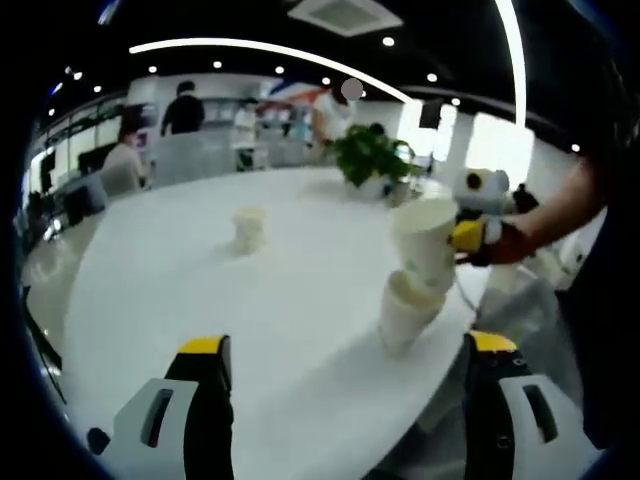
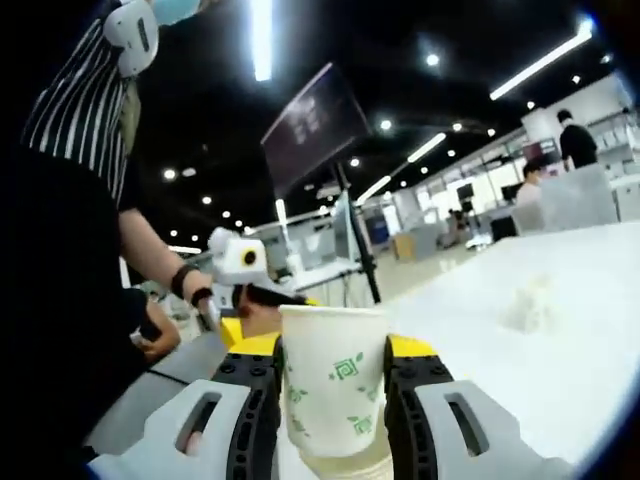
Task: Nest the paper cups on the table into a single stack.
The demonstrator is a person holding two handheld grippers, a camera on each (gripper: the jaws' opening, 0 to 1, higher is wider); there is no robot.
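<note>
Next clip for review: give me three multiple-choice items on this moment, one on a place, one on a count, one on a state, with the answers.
1. Where does the lone paper cup stand?
A. On the white table, apart from the others
B. On the floor
C. Inside the plant pot

2. How many paper cups show in the left gripper view?
A. One
B. Three
C. Six

3. What are the right tongs doing?
A. Hanging open over bare table
B. Gripping a plant
C. Shut on a held cup

Answers:
1 A: it stands alone mid-table.
2 B: the lone cup, the held cup and the tilted cup under it.
3 C: both jaws press the cup's sides in the right gripper view.
</note>
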